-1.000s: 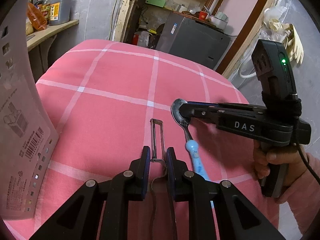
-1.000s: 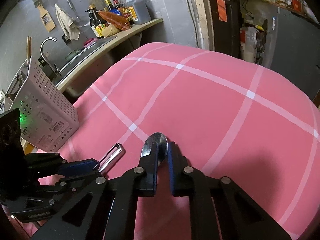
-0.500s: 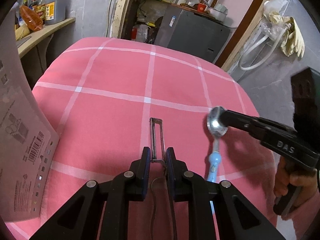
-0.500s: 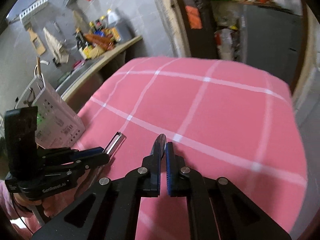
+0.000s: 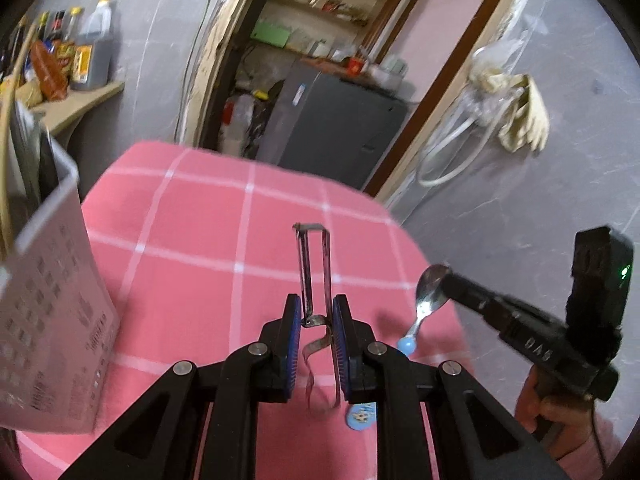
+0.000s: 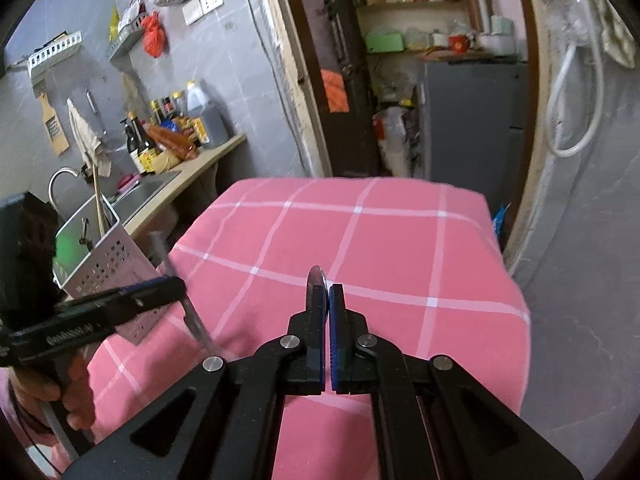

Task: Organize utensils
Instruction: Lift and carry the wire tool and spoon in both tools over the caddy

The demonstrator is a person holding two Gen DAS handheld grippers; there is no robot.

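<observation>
Pink checked cloth (image 5: 192, 280), left tool (image 5: 316, 320) gripping peeler (image 5: 314, 264), right tool (image 6: 330, 300) pinching spoon (image 5: 430, 288).

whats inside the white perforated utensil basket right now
Inside the white perforated plastic utensil basket, a pale wooden stick and a dark metal handle stand up above the rim. Their lower ends and the basket's bottom are hidden by its wall.

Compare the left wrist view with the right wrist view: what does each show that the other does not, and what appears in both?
Only the left wrist view shows the spoon's blue handle hanging below the right gripper, and the pale gloves on the wall.
Only the right wrist view shows the sink tap and the wall sockets.
Both show the pink checked cloth, the white perforated utensil holder, the peeler in the left gripper, the spoon bowl and the grey cabinet.
</observation>
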